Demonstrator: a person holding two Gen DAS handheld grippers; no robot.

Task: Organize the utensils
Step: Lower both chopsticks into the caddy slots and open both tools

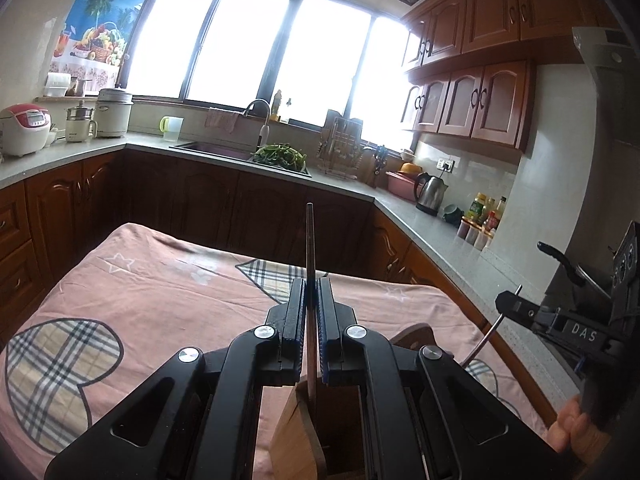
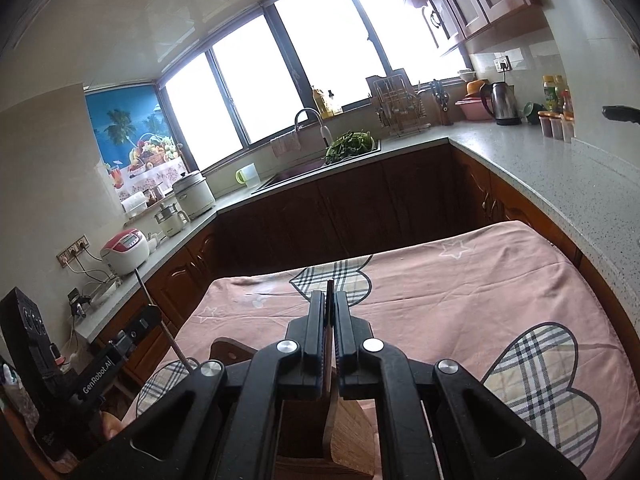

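The left gripper (image 1: 311, 292) is clamped on a slim chopstick (image 1: 310, 240); the right gripper (image 2: 330, 300) is likewise closed on a second thin utensil (image 2: 330, 286), of which only the tip shows. Both hang above a wooden holder (image 1: 296, 428) standing on the pink cloth (image 1: 160, 292).

Procedure: align each stick over the holder's opening, lower it along its own length, and release only once the lower end is inside (contact with the rim risks tipping the holder).

Orientation: the chopstick's long axis runs upright between the pads, upper end towards the window (image 1: 240, 44), lower end down at the holder.
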